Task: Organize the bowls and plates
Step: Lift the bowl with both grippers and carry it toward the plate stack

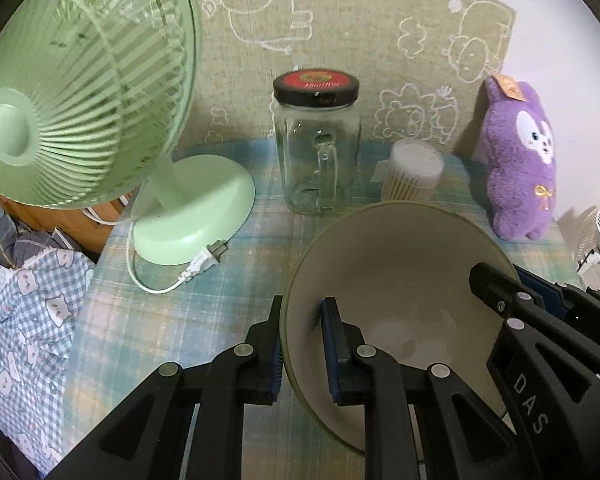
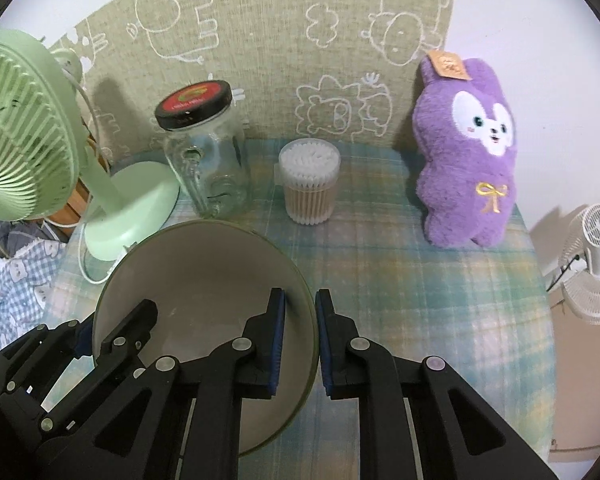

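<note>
While the green fan [image 1: 72, 92] fills the far left of the left wrist view, its round base [image 1: 196, 208] stands on the checked tablecloth [image 1: 228, 280] with its white cord and plug [image 1: 204, 264] lying loose just in front of it, and a checked cloth with small animal faces [image 1: 32, 320] hangs off the table edge below. Further right stands a clear glass jar [image 1: 316, 160] with a handle and a black and red lid [image 1: 315, 87], upright, near the patterned backdrop [image 1: 340, 40]. Beside it on the right is a round tub of cotton swabs [image 2: 310, 182], partly hidden in the left view by the raised rim of the bowl. The bowl [image 1: 400, 280], pale inside with a greenish edge, sits in the lower middle, tilted up toward the cameras and gripped from both sides. The left gripper [image 1: 302, 354] is clamped on the bowl's left rim, one pad outside the wall and one inside. The right gripper [image 2: 300, 350] is clamped on the opposite rim in the same way, one pad inside and one outside. Whether the bowl's underside touches the cloth cannot be told. To the right, well apart from the bowl, a purple plush rabbit [image 2: 466, 160] stands upright against the backdrop, and a white fan [image 2: 596, 264] stands beyond the table's right edge.
</note>
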The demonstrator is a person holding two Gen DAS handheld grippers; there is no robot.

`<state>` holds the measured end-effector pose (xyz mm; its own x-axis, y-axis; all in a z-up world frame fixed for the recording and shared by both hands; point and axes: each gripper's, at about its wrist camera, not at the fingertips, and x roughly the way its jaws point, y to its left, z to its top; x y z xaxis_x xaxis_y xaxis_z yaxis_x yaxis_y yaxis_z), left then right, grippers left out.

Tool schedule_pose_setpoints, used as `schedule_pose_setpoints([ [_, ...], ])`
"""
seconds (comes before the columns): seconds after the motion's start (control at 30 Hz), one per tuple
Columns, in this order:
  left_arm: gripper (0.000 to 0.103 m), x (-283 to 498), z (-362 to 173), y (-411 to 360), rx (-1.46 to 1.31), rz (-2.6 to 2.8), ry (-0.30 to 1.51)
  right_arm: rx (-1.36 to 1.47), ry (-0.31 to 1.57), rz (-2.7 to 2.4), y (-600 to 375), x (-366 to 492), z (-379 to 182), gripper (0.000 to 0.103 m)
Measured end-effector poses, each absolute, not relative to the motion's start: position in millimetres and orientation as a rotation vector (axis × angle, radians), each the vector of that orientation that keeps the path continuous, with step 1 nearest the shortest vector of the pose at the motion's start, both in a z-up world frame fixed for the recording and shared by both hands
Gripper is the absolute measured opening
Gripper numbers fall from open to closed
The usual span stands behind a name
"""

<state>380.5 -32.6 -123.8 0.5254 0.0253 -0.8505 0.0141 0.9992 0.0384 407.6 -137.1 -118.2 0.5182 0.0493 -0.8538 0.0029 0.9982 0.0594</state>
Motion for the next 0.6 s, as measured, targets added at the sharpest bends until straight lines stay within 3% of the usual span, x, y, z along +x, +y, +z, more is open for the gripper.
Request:
schedule_pose_setpoints([
  [0.6,0.014,285.4,-51.0,-29.0,0.076,-0.062,0.944,0.070,0.953,-0.038,-133.4,299.5,-43.0,0.019],
])
